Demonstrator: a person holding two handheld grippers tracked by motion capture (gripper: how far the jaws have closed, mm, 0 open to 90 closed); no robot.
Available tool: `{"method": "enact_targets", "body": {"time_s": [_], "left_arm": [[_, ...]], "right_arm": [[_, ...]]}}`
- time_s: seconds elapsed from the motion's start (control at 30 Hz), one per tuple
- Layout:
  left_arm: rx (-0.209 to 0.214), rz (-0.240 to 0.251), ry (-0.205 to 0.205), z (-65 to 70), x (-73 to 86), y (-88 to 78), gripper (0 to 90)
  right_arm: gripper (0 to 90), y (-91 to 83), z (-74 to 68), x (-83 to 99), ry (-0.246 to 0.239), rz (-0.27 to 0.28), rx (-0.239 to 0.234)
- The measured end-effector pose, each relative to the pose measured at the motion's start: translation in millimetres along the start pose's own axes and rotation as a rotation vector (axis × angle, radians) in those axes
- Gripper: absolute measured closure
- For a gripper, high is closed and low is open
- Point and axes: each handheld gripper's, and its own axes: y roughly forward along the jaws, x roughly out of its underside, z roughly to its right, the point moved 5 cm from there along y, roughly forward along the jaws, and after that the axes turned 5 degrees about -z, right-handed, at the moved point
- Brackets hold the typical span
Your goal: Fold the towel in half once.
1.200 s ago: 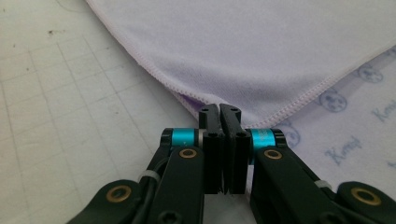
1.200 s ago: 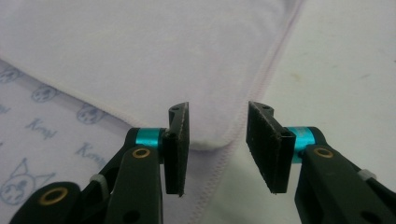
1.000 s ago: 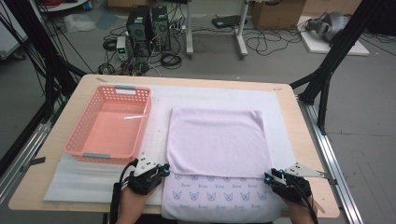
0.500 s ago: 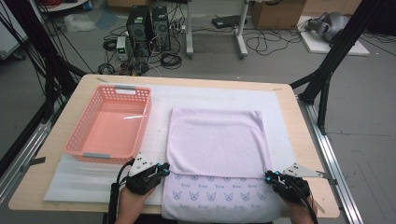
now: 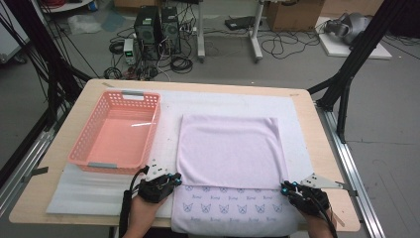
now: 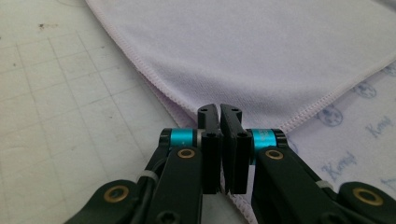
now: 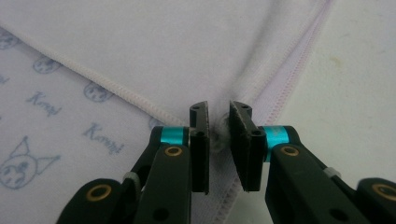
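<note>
Towel [image 5: 229,148] in pale lilac lies flat on the white mat [image 5: 99,191] that covers the tabletop [image 5: 324,163], partly folded: the plain back of the far part has been laid over toward the person, leaving a band of printed cat faces and lettering uncovered along the near edge. A pink plastic basket [image 5: 116,131] sits just to the left, empty.

The left gripper [image 6: 220,112] is at the near-left corner of the folded layer; its fingers [image 6: 208,140] are pressed almost together, with only a sliver between them, and the hemmed edge runs under them. Cloth appears pinched there, though the hold itself is hidden. The right gripper [image 7: 219,116] is at the near-right corner, its fingers [image 7: 200,140] a little apart with a bunched tuft of towel squeezed between them.

This looks like a fold in progress, with both corners of the top layer held. To do it well, both grippers should travel together at one height so the hem stays straight and taut between them. The right pinch looks shallow, catching only a tuft, so a firmer bite before lifting would guard against a slip. Lifting just enough to clear the lower layer should keep it from dragging and wrinkling, and the held corners should be matched to the corners below before letting go.
</note>
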Motion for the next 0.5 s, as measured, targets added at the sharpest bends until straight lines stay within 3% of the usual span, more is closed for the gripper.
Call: {"method": "enact_targets", "body": {"time_s": [0.27, 0.4, 0.5], "left_arm": [[0.050, 0.036, -0.041, -2.5, -1.6, -5.1, 87.7], [0.071, 0.046, -0.060, -1.3, -0.4, -10.0, 87.9], [0.085, 0.057, -0.078, -1.5, 1.0, -15.8, 87.8]], "right_arm": [[85.5, -0.6, -1.7, -1.5, -0.016, 0.006, -0.003], [85.9, -5.1, 0.8, 0.0, 0.031, 0.025, -0.041], [86.0, -10.4, 0.8, 0.9, 0.040, 0.033, -0.049]]}}
